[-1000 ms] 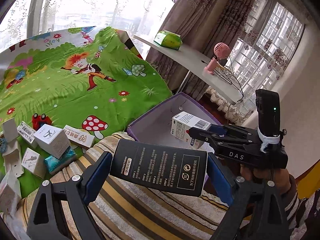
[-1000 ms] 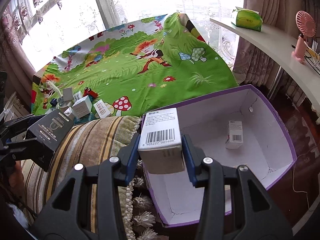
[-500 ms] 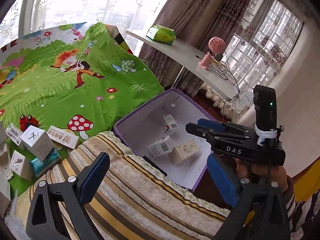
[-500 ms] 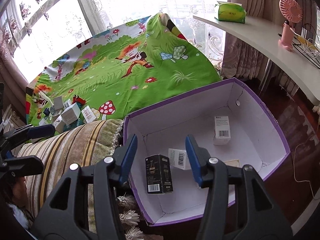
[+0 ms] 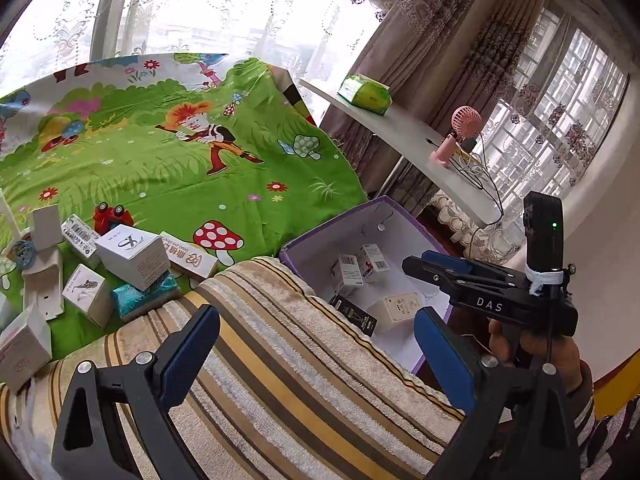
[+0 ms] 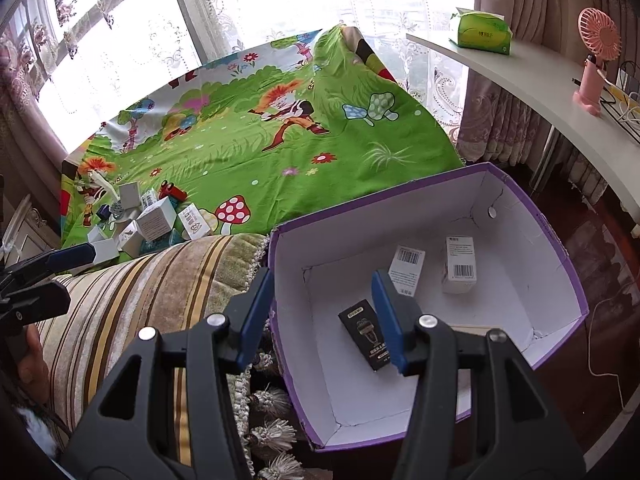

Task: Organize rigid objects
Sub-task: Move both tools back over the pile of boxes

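A purple-rimmed bin (image 6: 548,236) with white inner walls holds a black box (image 6: 366,336) and two white barcoded boxes (image 6: 460,264); the bin also shows in the left wrist view (image 5: 312,236). My right gripper (image 6: 322,316) is open and empty above the bin's near left corner. My left gripper (image 5: 316,354) is open and empty above a striped cushion (image 5: 280,364). Several small boxes (image 5: 132,256) lie in a pile on the green cartoon cloth (image 5: 160,168) to the left.
A white shelf (image 6: 540,80) at the right carries a green tissue pack (image 6: 482,32) and a pink fan (image 6: 596,60). Windows with curtains stand behind. Dark floor lies to the right of the bin.
Both grippers have opened and let go: the black box and the white barcoded box now lie in the bin. The left gripper has turned back toward the pile of boxes.
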`<action>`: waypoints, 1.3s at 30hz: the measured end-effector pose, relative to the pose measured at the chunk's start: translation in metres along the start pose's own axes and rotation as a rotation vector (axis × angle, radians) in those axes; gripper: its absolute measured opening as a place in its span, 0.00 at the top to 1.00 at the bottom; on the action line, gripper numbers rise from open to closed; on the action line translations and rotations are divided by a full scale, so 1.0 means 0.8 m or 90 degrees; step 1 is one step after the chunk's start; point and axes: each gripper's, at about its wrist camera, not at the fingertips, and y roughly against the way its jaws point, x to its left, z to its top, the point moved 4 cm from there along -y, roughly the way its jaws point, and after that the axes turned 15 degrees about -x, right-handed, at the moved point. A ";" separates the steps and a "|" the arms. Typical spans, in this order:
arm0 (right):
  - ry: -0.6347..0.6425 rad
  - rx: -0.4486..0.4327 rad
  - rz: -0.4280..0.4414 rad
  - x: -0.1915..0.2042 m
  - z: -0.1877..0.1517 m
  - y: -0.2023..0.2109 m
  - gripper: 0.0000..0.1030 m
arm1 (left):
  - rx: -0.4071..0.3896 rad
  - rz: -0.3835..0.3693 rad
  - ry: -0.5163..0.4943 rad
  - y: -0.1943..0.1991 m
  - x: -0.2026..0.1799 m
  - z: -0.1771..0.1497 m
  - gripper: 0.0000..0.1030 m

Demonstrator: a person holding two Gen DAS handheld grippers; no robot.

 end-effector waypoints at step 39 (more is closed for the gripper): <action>0.123 0.060 0.114 0.164 0.004 -0.066 0.30 | 0.054 0.426 0.240 0.064 0.252 -0.029 0.04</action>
